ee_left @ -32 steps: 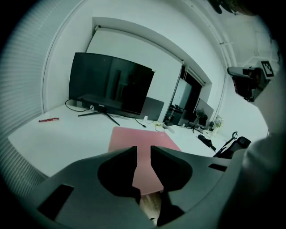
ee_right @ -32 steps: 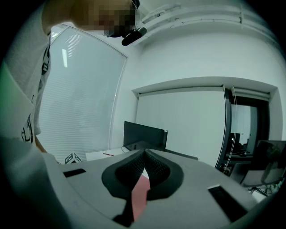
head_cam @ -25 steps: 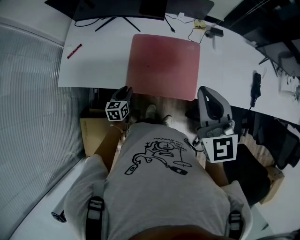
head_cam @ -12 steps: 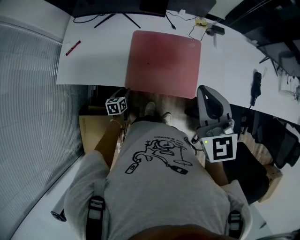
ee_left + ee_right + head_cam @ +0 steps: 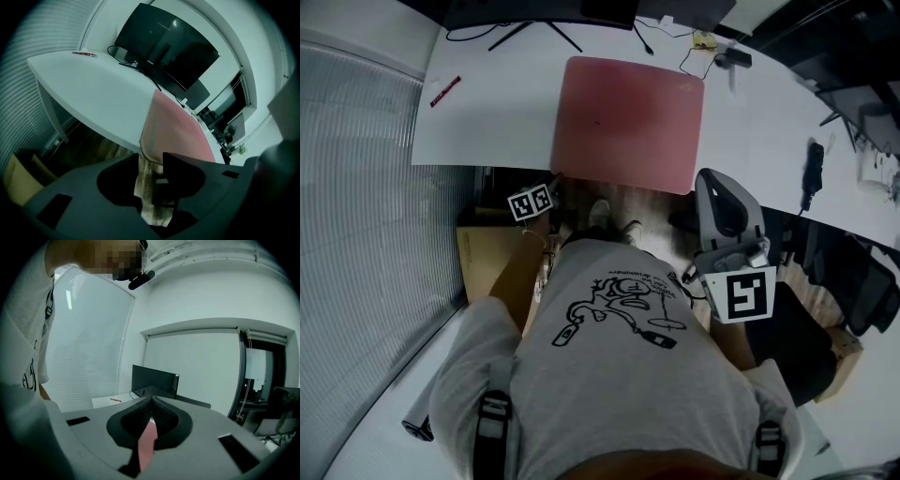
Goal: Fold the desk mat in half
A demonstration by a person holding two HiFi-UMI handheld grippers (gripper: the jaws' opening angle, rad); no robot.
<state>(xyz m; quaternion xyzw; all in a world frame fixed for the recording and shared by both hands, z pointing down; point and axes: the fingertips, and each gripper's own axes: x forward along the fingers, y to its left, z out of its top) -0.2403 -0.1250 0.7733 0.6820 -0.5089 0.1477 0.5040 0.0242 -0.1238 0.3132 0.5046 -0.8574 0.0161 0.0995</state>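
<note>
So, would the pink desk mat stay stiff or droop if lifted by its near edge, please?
Probably droop: the desk mat already curls down where it overhangs the desk rim. Likely light, since it looks thin. The left tongs, just below that edge, have just been opening, with nothing between them.

Office, white desk (image 5: 497, 112), dark monitor (image 5: 164, 44), cables (image 5: 690, 64), blinds (image 5: 366, 206)
</note>
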